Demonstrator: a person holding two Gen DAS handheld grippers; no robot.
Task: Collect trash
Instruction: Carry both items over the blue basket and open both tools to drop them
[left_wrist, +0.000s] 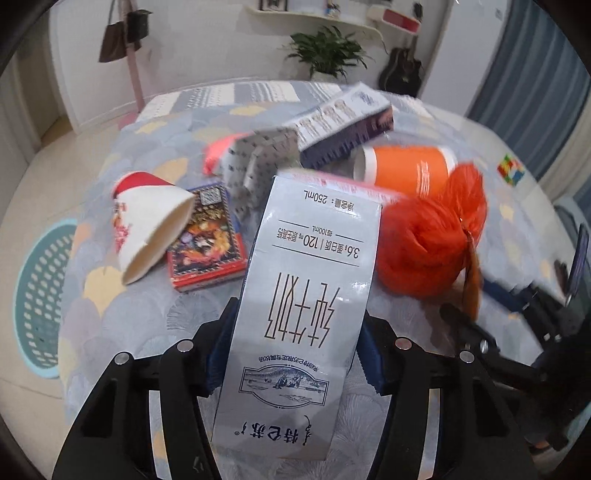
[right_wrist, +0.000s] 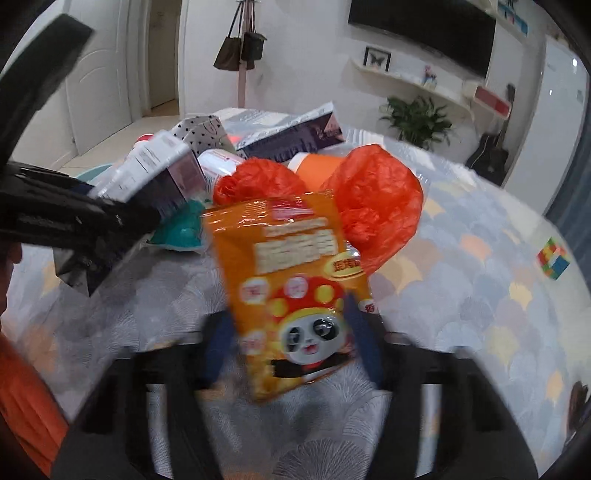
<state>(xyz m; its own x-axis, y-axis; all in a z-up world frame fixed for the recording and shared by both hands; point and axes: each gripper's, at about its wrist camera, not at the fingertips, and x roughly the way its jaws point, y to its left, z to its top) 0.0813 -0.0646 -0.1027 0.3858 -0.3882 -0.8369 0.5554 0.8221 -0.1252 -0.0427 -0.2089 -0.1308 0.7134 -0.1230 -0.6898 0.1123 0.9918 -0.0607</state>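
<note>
— Two grippers are working; through the left wrist camera, we are clamping our left gripper (left_wrist: 295, 343) on a tall white milk carton (left_wrist: 306, 295), raised over the patterned bedspread (left_wrist: 122, 314).

— Behind it we are seeing a tipped paper cup (left_wrist: 147, 225), a glossy card box (left_wrist: 207, 236), a crumpled orange plastic bag (left_wrist: 432, 236), and a teal basket (left_wrist: 40, 299) on the floor.

— Through the right wrist camera, we are squeezing our right gripper (right_wrist: 291, 332) around a shiny orange snack packet (right_wrist: 291, 291).

— The left tool and its carton are blocking the pile's left side.
</note>
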